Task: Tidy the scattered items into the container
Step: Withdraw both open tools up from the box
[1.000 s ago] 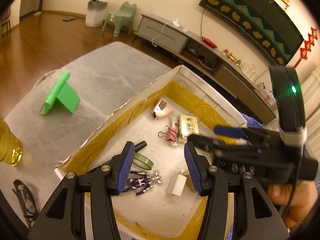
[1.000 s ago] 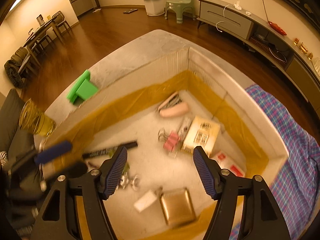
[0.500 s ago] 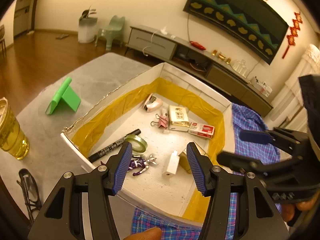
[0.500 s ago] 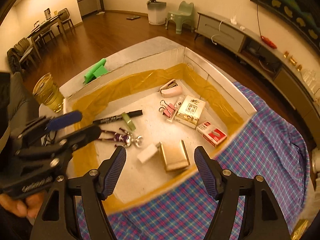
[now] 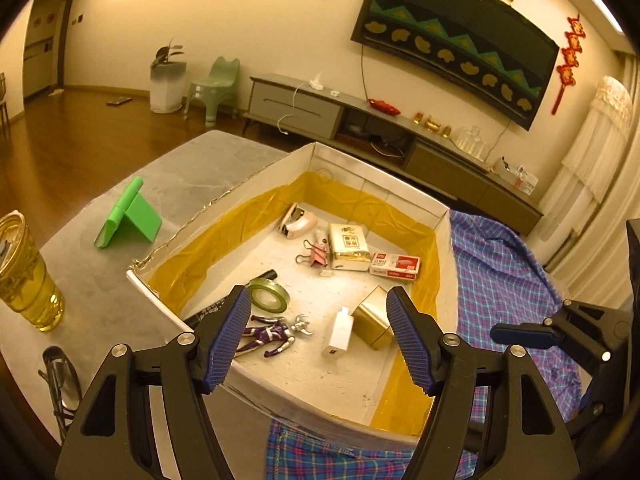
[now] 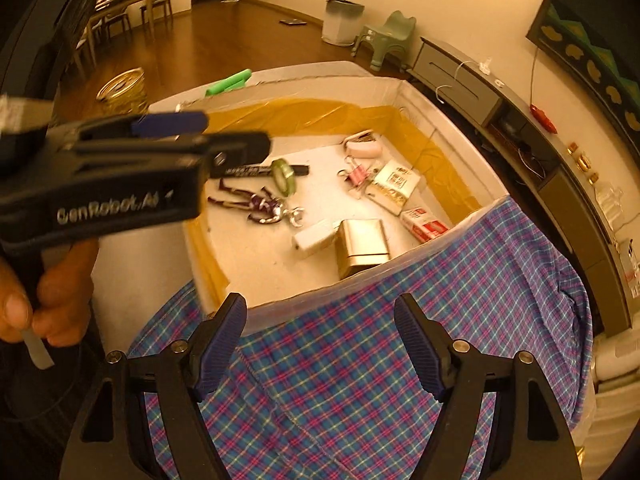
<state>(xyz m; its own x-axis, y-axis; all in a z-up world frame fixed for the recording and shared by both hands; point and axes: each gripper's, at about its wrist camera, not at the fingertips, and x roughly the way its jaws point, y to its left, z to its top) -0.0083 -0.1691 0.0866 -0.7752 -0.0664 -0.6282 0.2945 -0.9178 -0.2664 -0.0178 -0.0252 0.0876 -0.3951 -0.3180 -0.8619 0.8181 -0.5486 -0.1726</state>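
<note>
A white box (image 5: 384,184) lined with yellow tape holds a green tape roll (image 5: 268,296), a purple figure (image 5: 272,332), a white charger (image 5: 340,334), a gold case (image 5: 372,316), a red staple box (image 5: 394,266), a pink binder clip (image 5: 318,254) and a black marker (image 6: 256,170). My left gripper (image 5: 318,340) hangs open and empty above the box's near edge. My right gripper (image 6: 320,344) is over the plaid cloth (image 6: 360,380) in front of the box. Its jaws are opening, with nothing between them.
On the grey table left of the box stand a green phone stand (image 5: 128,220) and a glass of yellow liquid (image 5: 24,276). Eyeglasses (image 5: 60,376) lie at the near left. The cloth drapes over the table's right side. A hand (image 6: 48,292) holds the left gripper.
Both grippers have drawn back from inside the box. The right one went from above the box's contents to over the plaid cloth. Both sets of jaws spread a little wider.
</note>
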